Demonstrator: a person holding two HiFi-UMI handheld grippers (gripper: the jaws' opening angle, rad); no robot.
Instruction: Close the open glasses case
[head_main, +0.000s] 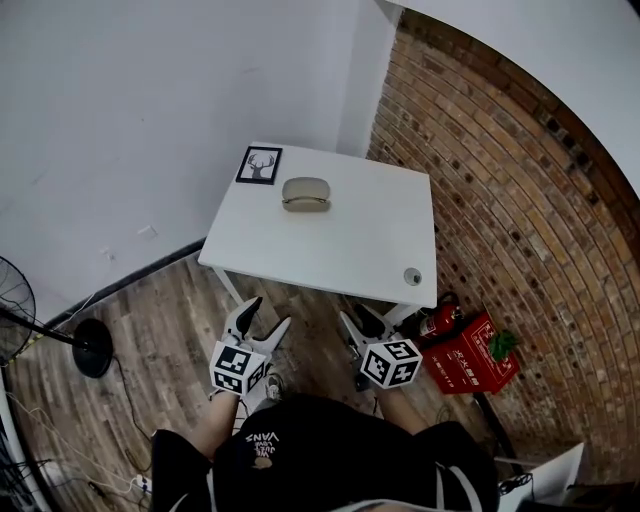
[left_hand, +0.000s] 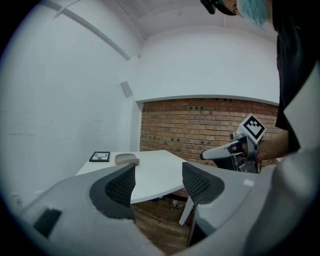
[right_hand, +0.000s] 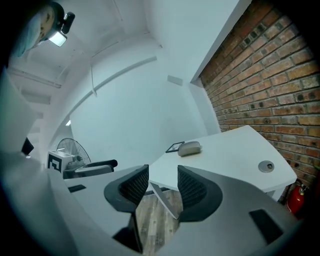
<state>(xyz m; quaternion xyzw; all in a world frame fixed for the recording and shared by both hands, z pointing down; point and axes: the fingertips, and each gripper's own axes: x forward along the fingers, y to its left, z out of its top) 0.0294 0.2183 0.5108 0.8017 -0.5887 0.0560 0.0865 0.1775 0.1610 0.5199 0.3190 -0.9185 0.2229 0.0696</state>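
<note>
A beige glasses case (head_main: 306, 193) lies on the white table (head_main: 350, 240), toward its far side; I cannot tell whether its lid is fully down. It shows small in the left gripper view (left_hand: 127, 159) and the right gripper view (right_hand: 189, 148). Both grippers hang short of the table's near edge, over the wooden floor, well away from the case. My left gripper (head_main: 270, 312) (left_hand: 159, 182) is open with nothing between its pads. My right gripper (head_main: 360, 320) (right_hand: 163, 186) is open and empty too.
A framed deer picture (head_main: 259, 164) lies beside the case at the table's far left corner. A round cable grommet (head_main: 412, 276) sits near the front right corner. A floor fan (head_main: 30, 320) stands left; a fire extinguisher (head_main: 437, 322) and red box (head_main: 470, 358) stand by the brick wall.
</note>
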